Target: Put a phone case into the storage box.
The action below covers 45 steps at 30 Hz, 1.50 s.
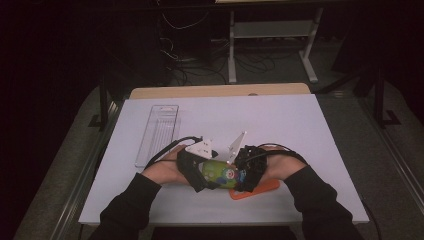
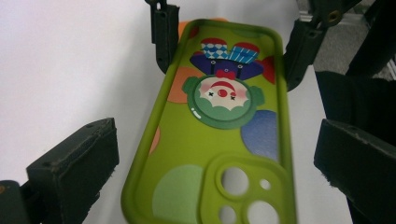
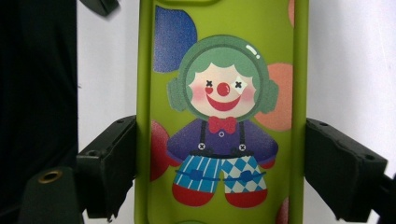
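While the right gripper clamps the green phone case by its edges, the left gripper straddles its near end, jaws wide, to steady it.

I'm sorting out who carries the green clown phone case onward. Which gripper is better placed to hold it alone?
Probably the right gripper: its jaws press both long edges of the phone case. The left gripper straddles the camera-cutout end with gaps on both sides.
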Motion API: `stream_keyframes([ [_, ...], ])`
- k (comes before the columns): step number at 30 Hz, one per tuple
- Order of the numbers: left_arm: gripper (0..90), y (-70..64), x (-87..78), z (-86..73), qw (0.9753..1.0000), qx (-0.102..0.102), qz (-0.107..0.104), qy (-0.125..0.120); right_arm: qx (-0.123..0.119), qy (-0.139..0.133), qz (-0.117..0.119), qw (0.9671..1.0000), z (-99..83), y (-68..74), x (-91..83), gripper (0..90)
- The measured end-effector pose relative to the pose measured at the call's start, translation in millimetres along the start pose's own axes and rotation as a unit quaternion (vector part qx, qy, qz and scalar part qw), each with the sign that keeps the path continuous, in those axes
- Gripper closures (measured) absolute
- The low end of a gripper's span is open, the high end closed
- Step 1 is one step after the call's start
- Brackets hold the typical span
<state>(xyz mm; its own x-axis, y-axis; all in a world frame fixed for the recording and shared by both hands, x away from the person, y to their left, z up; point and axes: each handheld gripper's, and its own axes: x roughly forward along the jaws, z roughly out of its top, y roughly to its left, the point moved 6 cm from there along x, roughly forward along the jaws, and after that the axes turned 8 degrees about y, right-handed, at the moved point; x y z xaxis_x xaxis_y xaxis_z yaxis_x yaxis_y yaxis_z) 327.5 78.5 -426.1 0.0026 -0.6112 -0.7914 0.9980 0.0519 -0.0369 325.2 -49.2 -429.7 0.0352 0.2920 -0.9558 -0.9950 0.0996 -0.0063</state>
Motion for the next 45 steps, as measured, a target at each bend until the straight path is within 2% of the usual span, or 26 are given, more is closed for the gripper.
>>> stream_keyframes([
  [5, 0.0, -2.9, 5.8, 0.0, 1.0000, 0.003, -0.006, 0.004, -0.008, -0.003, -0.003, 1.0000, 4.2, 2.8, -2.3, 15.3],
  [7, 0.0, -3.3, 7.7, -0.7, 0.9998, 0.013, -0.006, 0.012, -0.014, -0.005, -0.004, 0.9999, 5.7, 3.8, -3.2, 15.3],
  [9, 4.4, -3.5, 7.7, -0.9, 0.9998, 0.016, -0.005, 0.011, -0.015, -0.004, -0.005, 0.9999, 5.8, 4.4, -3.4, 15.3],
  [12, 5.9, -4.7, 7.9, -1.2, 0.9998, 0.011, -0.009, 0.011, -0.018, -0.006, -0.004, 0.9998, 6.5, 4.8, -3.6, 15.3],
  [20, 11.4, -4.5, 9.3, -3.3, 0.9996, 0.020, -0.015, 0.015, -0.022, -0.012, -0.006, 0.9997, 7.6, 4.9, -4.4, 15.3],
  [30, 13.5, -5.4, 10.1, -4.3, 0.9996, 0.014, -0.024, 0.011, -0.026, -0.014, -0.008, 0.9995, 7.9, 5.8, -3.1, 15.0],
  [35, 14.4, -6.0, 9.5, -5.7, 0.9992, 0.010, -0.035, 0.017, -0.030, -0.015, -0.011, 0.9994, 8.7, 6.6, -2.7, 14.8],
  [39, 15.0, -8.0, 9.4, -5.4, 0.9991, 0.006, -0.035, 0.024, -0.031, -0.014, -0.007, 0.9994, 8.6, 8.0, -0.7, 14.5],
  [42, 15.1, -7.5, 6.7, -5.0, 0.9989, 0.011, -0.038, 0.023, -0.032, -0.024, -0.003, 0.9992, 8.3, 8.0, -0.8, 14.1],
  [45, 15.1, -7.8, 4.7, -4.0, 0.9990, 0.002, -0.042, 0.014, -0.029, -0.040, 0.007, 0.9988, 6.7, 7.2, -3.3, 12.6],
])
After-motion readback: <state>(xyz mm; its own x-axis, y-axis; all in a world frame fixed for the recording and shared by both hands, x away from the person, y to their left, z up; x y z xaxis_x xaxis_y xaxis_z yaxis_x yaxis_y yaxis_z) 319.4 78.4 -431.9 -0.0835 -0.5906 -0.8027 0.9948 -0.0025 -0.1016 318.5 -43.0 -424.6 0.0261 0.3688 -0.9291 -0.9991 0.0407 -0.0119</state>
